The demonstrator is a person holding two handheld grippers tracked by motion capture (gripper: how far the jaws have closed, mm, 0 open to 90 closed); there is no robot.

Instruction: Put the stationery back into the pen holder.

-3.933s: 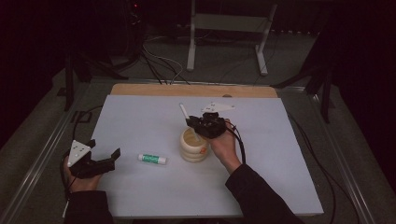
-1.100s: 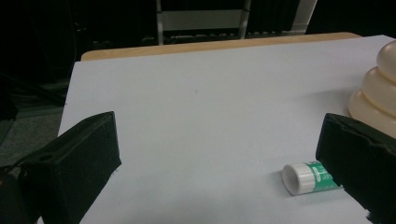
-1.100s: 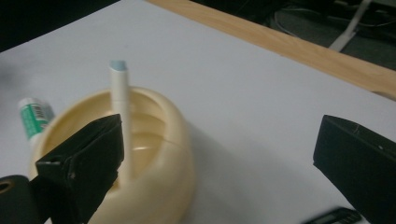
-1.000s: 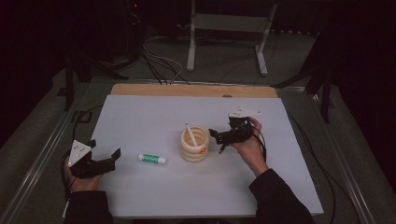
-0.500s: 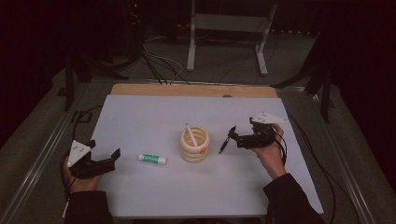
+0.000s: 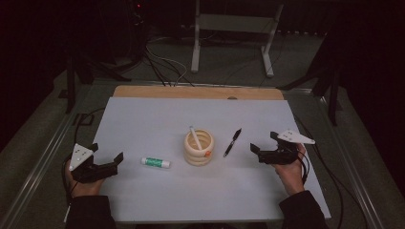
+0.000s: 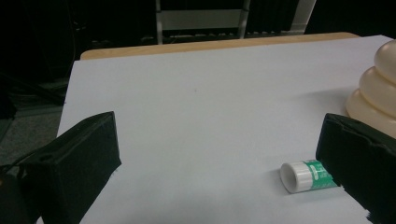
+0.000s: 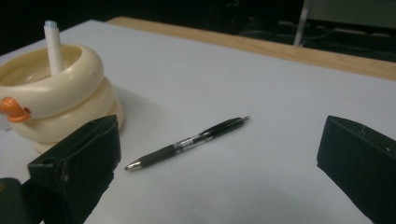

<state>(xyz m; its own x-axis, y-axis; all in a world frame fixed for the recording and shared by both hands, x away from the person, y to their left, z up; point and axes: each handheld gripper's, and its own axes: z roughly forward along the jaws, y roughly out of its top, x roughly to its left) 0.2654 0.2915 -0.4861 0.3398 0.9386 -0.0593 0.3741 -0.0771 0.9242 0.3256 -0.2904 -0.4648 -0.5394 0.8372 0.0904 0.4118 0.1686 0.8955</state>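
Near the middle of the white table [image 6: 143,119], a cream ringed holder [image 6: 198,148] stands upright with a white pen [image 6: 195,137] leaning inside it and a small orange mark on its side. At about three o'clock from the holder, just beside it but apart, a black pen [image 6: 232,142] lies flat on the table, its length running from seven to one o'clock in the high view. Farther out at three o'clock, the right gripper [image 6: 261,151] sits low over the table in the person's right hand [image 6: 291,169], its jaws spread wide and holding nothing; in the right gripper view the black pen lies between and beyond them, untouched. At nine o'clock from the holder lies a green-and-white tube [image 6: 155,162], on its side. The left gripper [image 6: 106,161], toward eight o'clock near the table's edge, is likewise released, its jaws apart and empty, with the tube's white cap just beside one jaw in the left gripper view.
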